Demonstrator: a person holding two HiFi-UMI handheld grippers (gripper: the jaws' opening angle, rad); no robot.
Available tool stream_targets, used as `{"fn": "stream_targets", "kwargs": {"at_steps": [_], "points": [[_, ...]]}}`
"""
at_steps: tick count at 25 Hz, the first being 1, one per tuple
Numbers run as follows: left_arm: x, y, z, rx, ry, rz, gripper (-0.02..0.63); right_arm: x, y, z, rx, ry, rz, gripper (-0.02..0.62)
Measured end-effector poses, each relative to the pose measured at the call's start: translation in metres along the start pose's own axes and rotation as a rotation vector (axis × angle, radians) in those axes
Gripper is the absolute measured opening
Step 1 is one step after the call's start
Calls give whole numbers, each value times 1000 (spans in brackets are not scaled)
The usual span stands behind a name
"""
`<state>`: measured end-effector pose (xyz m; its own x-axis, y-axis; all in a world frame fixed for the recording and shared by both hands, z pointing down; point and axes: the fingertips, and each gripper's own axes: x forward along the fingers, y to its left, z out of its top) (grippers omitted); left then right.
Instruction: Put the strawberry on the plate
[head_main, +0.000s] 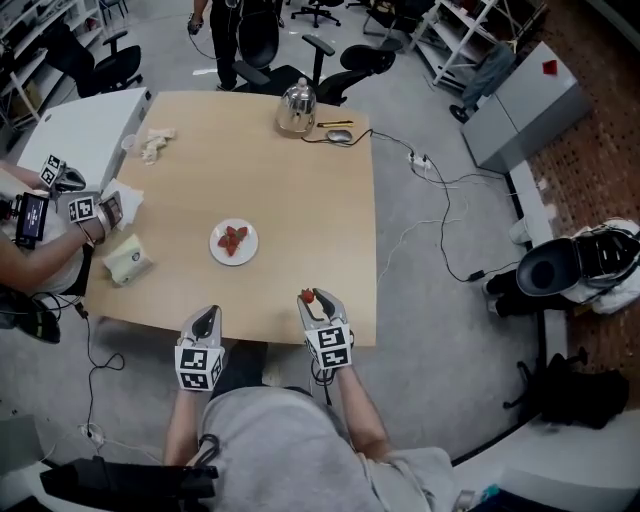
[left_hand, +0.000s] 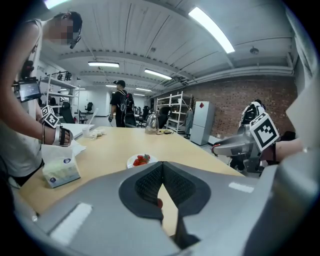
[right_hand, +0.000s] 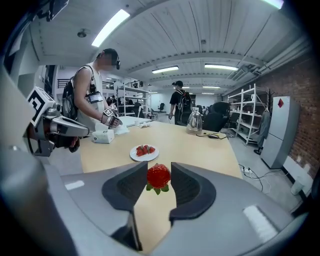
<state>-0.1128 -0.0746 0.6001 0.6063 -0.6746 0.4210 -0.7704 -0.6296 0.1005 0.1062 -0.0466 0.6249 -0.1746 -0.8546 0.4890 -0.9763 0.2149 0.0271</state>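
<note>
Plate (head_main: 216, 243) sitting at middle of table (head_main: 300, 200), tissue pack (head_main: 127, 262) lying to its left, kettle (head_main: 297, 108) standing behind at far edge; strawberry (right_hand: 158, 176) sitting between right gripper (head_main: 312, 299) jaws, nearside.

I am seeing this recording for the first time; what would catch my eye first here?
A red strawberry is clamped in the right gripper, over the near edge of the wooden table. Ahead, at mid-table, a white plate holds more strawberries. The left gripper, jaws together, hangs beside the right one.
</note>
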Motion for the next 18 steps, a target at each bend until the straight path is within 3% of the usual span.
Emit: {"fn": "stream_targets", "kwargs": {"at_steps": [18], "points": [[27,55,-1,-54,36,63,20,78,19,41,-32,-8,101,152]]}}
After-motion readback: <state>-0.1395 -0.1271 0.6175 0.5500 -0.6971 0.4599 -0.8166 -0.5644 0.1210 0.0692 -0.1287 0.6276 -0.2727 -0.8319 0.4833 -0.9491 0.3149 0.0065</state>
